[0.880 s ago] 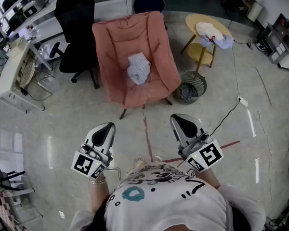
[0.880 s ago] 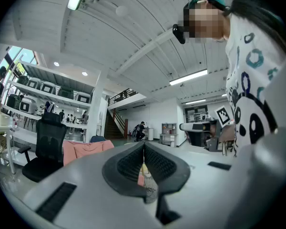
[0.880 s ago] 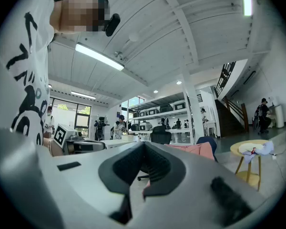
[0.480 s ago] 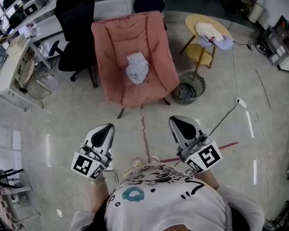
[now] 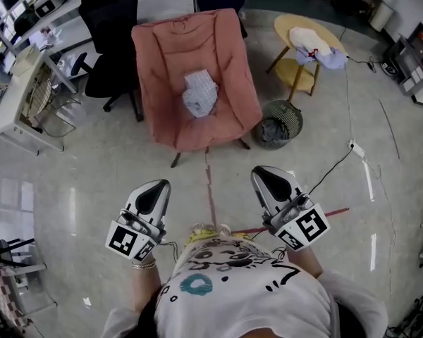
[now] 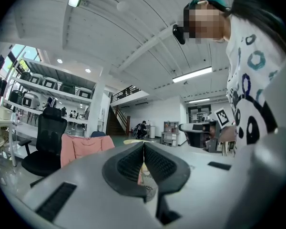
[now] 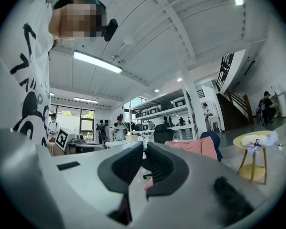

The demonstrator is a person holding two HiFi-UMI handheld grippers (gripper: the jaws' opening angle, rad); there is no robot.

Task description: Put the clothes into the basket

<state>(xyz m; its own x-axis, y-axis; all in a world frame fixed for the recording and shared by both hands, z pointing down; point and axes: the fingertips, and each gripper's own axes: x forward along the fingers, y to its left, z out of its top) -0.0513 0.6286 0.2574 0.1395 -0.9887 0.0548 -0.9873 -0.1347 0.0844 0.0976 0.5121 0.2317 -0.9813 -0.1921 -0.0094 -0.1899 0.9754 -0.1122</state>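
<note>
1. Your left hand-held gripper (image 5: 154,189) and right hand-held gripper (image 5: 269,177) are both closed and empty, so open one before you reach.
2. Step up to the checked garment (image 5: 200,94) on the pink chair (image 5: 168,51) and pinch a thick fold.
3. The basket (image 5: 293,110) stands on the floor just beside the chair.

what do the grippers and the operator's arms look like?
The left gripper and right gripper match: light grey shells, black ribbed pads, a black-and-white marker cube behind each. A bracelet on the left wrist; white T-shirt with black and teal print.
</note>
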